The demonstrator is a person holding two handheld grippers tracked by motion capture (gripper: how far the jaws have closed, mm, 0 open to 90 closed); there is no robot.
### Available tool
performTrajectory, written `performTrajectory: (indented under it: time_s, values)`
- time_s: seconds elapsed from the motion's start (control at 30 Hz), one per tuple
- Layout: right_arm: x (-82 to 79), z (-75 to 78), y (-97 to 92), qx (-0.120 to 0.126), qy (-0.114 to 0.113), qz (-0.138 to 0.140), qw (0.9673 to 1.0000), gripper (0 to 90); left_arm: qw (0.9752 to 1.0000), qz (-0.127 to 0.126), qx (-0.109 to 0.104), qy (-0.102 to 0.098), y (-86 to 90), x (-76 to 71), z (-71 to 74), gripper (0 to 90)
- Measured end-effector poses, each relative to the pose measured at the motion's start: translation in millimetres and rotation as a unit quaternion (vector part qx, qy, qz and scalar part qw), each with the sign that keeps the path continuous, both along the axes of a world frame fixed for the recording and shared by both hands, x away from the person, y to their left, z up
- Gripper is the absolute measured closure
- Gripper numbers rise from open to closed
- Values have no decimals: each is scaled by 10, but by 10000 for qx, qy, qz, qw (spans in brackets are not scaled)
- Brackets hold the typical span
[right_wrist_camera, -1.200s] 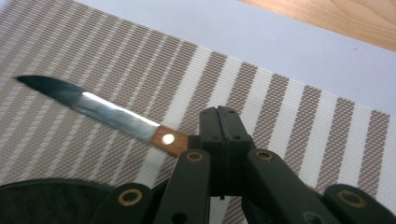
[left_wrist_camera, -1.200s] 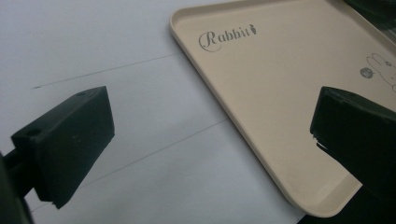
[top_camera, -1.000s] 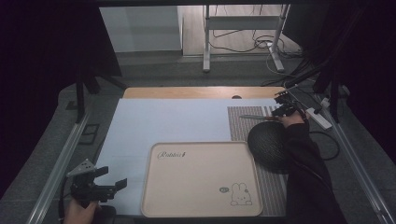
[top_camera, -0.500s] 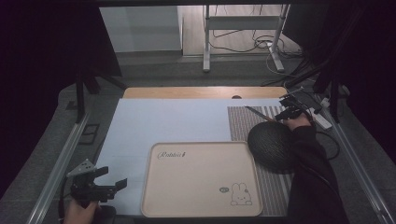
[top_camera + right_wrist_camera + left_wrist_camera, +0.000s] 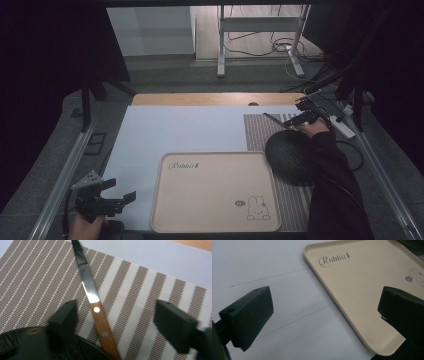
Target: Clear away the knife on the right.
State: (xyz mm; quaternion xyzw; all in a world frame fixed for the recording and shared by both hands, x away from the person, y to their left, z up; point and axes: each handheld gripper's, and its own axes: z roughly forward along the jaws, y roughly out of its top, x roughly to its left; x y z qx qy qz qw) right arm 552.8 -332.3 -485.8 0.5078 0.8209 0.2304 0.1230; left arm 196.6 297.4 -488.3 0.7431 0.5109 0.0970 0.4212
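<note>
The right gripper [image 5: 115,322] has its jaws spread wide, hanging over a wooden-handled knife [image 5: 93,306] that lies between them on the striped placemat [image 5: 140,285]; whether they touch it, I cannot tell. The knife's handle end runs to the rim of a round black dish [image 5: 292,156] sitting on the same mat. The left gripper [image 5: 324,322] also holds its jaws wide with nothing between them, above the pale sheet [image 5: 262,262] at the near left corner of the beige rabbit-printed tray [image 5: 364,282]. In the high view, this gripper [image 5: 117,197] sits at the worktop's [image 5: 200,98] near left, well apart from the right one [image 5: 295,120] at the far right.
</note>
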Motion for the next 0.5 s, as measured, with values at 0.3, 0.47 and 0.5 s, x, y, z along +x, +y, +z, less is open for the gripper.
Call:
performTrajectory:
  time_s: [0.3, 0.47, 0.5]
  values:
    - [27, -57, 149, -198, 103, 90, 9997, 0, 10000, 2, -8, 2, 3, -2, -2, 1]
    - [56, -139, 174, -314, 201, 19, 9993, 0, 10000, 5, -3, 15, 2, -2, -2, 1]
    - [64, -157, 173, -344, 227, 5, 9992, 0, 10000, 6, -1, 16, 3, -2, -2, 1]
